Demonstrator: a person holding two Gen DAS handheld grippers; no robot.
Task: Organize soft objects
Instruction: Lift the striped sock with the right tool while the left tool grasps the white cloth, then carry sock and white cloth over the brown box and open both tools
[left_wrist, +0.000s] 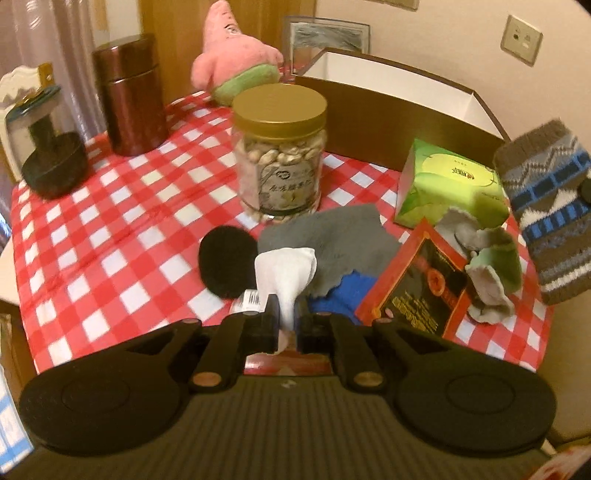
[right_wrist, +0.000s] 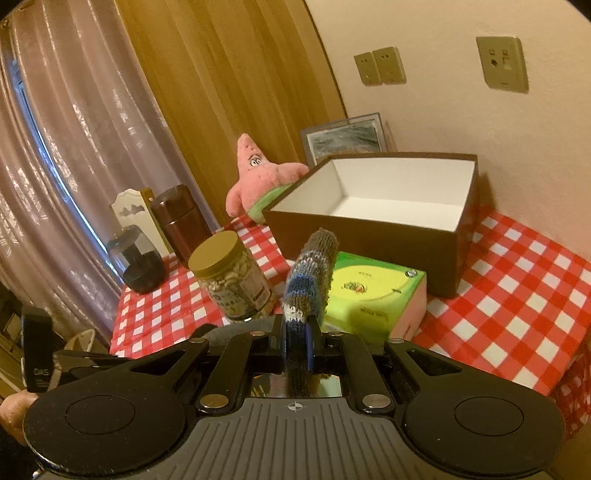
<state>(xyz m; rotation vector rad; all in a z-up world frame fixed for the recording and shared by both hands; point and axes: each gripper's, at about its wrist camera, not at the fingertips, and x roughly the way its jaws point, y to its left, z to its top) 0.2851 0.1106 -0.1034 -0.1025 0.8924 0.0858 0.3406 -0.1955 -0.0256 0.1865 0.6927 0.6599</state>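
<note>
White sock (left_wrist: 286, 273) pinched between jaws

The right claw (right_wrist: 295, 332) clamps a striped knit sock (right_wrist: 310, 273) before the open brown box (right_wrist: 369, 236).

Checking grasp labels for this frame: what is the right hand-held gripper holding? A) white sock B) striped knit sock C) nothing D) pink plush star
B: the right hand-held gripper is shut on the striped knit sock, which sticks up from between its fingers; the white sock is in the left hand-held gripper.
</note>
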